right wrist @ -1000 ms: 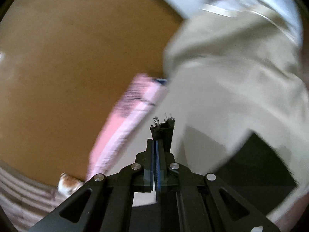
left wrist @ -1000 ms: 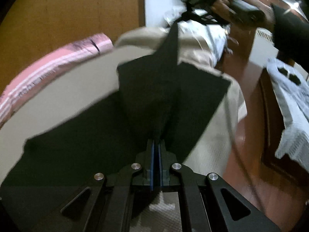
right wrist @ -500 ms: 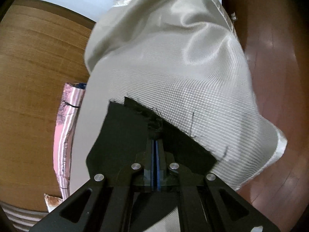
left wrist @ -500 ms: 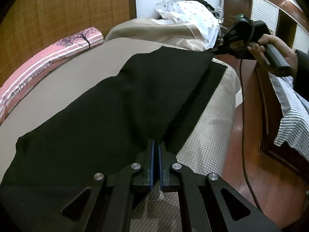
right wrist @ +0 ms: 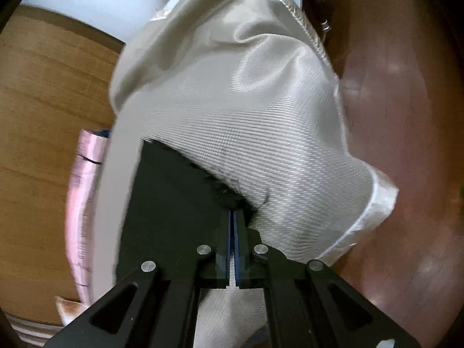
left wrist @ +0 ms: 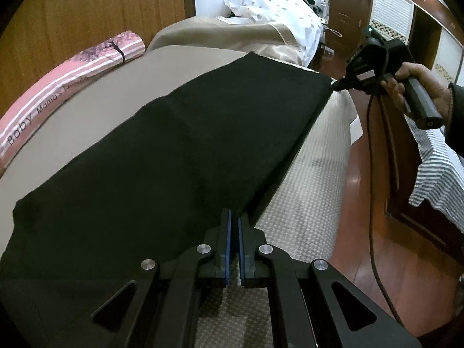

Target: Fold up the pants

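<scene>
- Pants [left wrist: 179, 156] lie stretched flat along the bed [left wrist: 307, 174], one leg stacked on the other.
- Left claw [left wrist: 234, 217] pinches the near edge; right claw [right wrist: 233, 217] pinches the far hem, upper right.
- Next, likely: release, then fold crosswise.

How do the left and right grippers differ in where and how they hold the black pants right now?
The left gripper grips the near corner of the black pants; the right gripper grips the far corner, at a frayed hem. The left gripper points along the pants' edge, low over the bed; the right gripper looks down across the hem. Both have jaws shut on the cloth, which is stretched between them.
</scene>
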A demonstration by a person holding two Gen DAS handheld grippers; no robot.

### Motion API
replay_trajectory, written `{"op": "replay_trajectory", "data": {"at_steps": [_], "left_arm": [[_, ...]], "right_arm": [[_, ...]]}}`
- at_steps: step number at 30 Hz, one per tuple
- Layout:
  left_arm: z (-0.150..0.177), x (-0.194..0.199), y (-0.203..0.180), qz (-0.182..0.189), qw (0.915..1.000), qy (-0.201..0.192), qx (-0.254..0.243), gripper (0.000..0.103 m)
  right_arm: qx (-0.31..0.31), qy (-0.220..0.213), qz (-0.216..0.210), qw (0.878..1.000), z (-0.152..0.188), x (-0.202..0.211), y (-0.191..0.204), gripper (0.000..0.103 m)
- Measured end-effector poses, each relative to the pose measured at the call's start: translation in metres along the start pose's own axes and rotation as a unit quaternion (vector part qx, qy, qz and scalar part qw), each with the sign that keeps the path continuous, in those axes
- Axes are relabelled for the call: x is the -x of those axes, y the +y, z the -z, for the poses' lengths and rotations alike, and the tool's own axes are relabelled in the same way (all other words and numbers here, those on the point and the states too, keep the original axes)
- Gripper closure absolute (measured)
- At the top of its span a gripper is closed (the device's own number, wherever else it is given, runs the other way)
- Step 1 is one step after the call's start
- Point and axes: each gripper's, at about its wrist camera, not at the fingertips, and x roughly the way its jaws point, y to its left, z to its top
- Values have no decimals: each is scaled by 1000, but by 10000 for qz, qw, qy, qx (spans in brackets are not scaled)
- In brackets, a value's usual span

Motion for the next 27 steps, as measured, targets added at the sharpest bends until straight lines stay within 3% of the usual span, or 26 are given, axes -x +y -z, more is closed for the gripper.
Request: {"op": "replay_trajectory", "data": {"at_steps": [3, 7, 10, 13, 15, 17, 21, 24, 27], "left_arm": [[-1, 2, 2, 45, 10000, 29, 66, 96], [-4, 12, 12, 290, 9990, 67, 330, 91], [-3, 41, 27, 463, 9966, -256, 626, 84], [7, 71, 51, 284, 9940, -573, 890, 80], [19, 86, 77, -117, 9921, -562, 1117, 80], [32, 94, 102, -471, 9882, -473, 1378, 80], [62, 115, 153, -1209, 9723, -340, 1971, 80], [87, 130, 183, -1612, 9595, -267, 2296, 80], [115, 139, 206, -1917, 9482, -158, 2529, 80]], "right_arm": [[148, -14, -104, 9998, -3, 2, 0, 101], [509, -185, 104, 9985, -3, 18, 18, 96], [910, -370, 193, 9950, -1, 31, 44, 95], [1571, -203, -70, 9873, 15, 34, 94, 91], [2070, 94, -411, 9774, 32, 27, 136, 87], [2662, 462, -749, 9599, 57, 13, 186, 81], [3530, 1257, -1277, 9183, 113, -20, 273, 80], [4129, 1849, -1522, 8787, 164, -49, 332, 78], [4720, 2358, -1606, 8342, 219, -78, 387, 66]]}}
